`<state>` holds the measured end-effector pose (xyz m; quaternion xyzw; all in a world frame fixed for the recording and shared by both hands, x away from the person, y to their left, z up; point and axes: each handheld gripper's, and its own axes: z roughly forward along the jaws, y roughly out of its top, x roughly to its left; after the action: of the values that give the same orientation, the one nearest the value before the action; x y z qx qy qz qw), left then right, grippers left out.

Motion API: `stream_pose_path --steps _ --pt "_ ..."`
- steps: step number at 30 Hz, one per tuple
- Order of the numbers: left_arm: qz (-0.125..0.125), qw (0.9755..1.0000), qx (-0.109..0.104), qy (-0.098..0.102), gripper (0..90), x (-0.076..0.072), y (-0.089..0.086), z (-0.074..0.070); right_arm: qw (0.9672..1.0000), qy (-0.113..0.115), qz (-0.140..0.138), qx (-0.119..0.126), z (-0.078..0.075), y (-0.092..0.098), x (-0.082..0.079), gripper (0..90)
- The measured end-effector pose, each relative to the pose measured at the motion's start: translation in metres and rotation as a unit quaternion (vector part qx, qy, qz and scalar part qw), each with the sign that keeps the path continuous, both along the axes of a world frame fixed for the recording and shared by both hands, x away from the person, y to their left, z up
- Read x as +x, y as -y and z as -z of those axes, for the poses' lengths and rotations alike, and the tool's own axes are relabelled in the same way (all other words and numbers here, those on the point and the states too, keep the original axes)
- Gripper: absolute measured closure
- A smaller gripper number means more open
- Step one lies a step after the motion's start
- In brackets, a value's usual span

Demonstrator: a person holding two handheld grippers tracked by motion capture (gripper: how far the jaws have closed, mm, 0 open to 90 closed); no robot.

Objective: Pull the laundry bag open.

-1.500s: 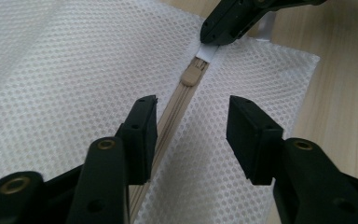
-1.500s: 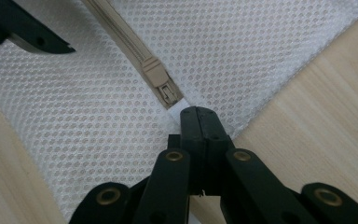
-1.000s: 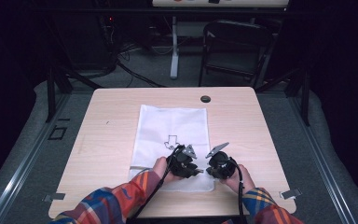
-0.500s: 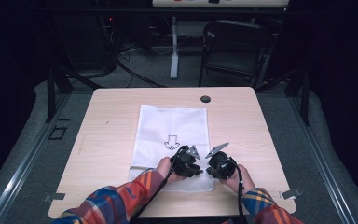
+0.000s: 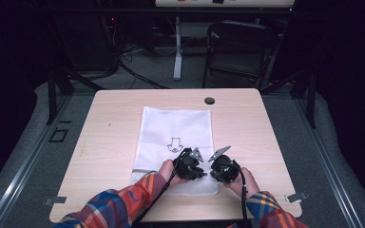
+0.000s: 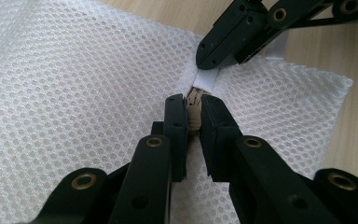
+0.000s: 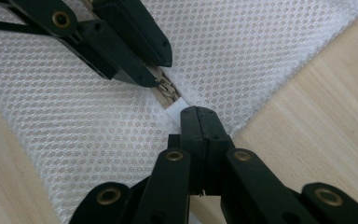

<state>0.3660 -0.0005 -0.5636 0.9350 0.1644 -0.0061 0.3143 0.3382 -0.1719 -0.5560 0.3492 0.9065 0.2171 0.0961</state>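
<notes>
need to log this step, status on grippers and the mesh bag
Left gripper just closed on the zipper pull. Right gripper shut on the white tab at the zipper's end. Mesh bag flat on table. Nothing in the way.

Mesh bag (image 6: 74,93): white woven netting, showing as fine open honeycomb cloth, matt and soft, across the frame's centre. Zipper (image 6: 195,112): beige, its pull looking like dull metal, with a smooth white fabric tab. Left gripper (image 6: 193,109) and right gripper (image 7: 196,114): black plastic, looking semi-matt, with brass-coloured rivets glinting at the lower edge. Table (image 5: 275,133): pale wood-grain top, appearing smooth with low sheen. Sleeves (image 5: 123,204): plaid cloth showing soft, at lower frame.
</notes>
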Motion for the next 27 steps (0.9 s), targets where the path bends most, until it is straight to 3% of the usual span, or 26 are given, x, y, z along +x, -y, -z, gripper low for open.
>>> stream_pose_path --steps 13,20,25,27 --pt "-0.001 1.0000 0.007 -0.006 81.2 0.001 -0.006 -0.003 1.0000 -0.001 -0.004 -0.002 0.000 0.000 0.000 90.0" --pt "-0.010 0.9999 0.004 -0.013 81.1 0.002 -0.021 -0.002 0.9999 0.000 -0.009 -0.009 -0.001 0.000 0.001 90.0" --pt "-0.015 0.9998 0.005 -0.015 80.9 0.001 -0.022 -0.001 0.9998 0.005 -0.012 -0.012 -0.001 -0.002 0.000 90.0" --pt "-0.015 0.9997 0.001 -0.018 80.9 0.002 -0.023 0.000 0.9999 0.007 -0.008 -0.004 -0.001 -0.003 0.000 90.0"
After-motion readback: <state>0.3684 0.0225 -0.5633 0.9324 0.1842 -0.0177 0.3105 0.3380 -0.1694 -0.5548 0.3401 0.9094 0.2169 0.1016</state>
